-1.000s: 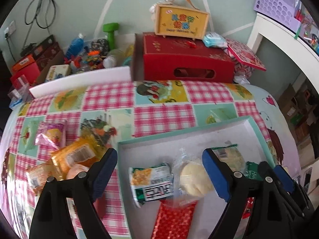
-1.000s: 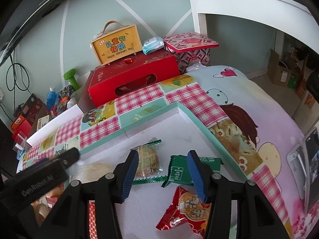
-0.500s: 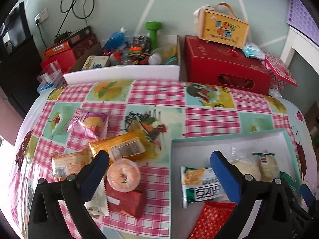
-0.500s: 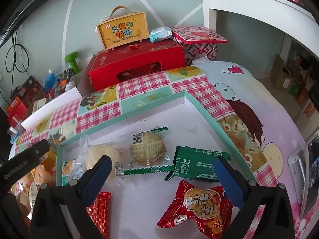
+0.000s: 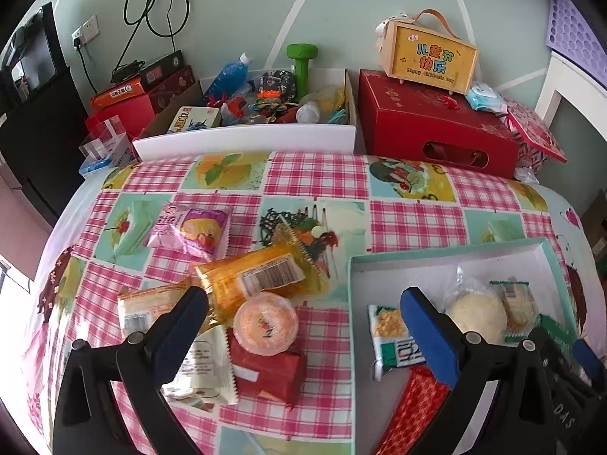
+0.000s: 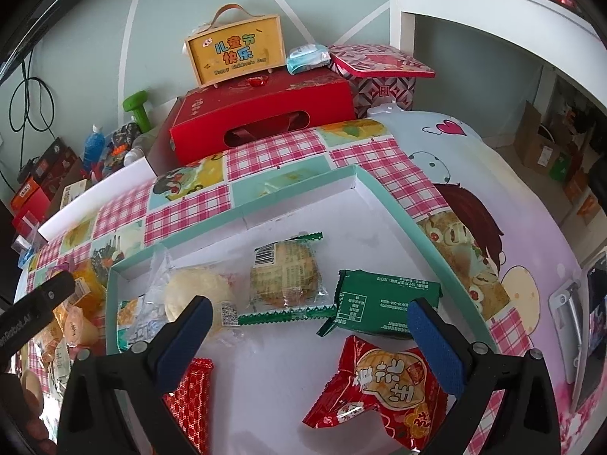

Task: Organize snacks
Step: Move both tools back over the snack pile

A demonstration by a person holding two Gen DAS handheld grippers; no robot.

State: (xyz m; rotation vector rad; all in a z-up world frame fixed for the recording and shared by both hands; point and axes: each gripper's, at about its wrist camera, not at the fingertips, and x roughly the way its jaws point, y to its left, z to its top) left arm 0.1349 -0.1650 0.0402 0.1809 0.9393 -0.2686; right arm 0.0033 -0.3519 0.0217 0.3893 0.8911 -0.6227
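Both grippers have opened wide since a second ago, empty: right gripper (image 6: 309, 335) over the teal-rimmed white cardboard tray (image 6: 398, 204) holding six packets, left gripper (image 5: 303, 320) over loose wrapped snacks (image 5: 250, 278) beside its left edge, unsorted.

A pale green wall (image 5: 235, 3) crossed by white stripes stood behind the table — black cables (image 5: 159, 7) hung from it. A white shelf unit (image 6: 474, 11) stood at the right, daylit.

The left tongs' (image 5: 303, 324) right finger (image 5: 426, 335) covers part of the green-and-white packet (image 5: 390, 335). The red foil packet (image 5: 411, 413) is cut off by the bottom edge.
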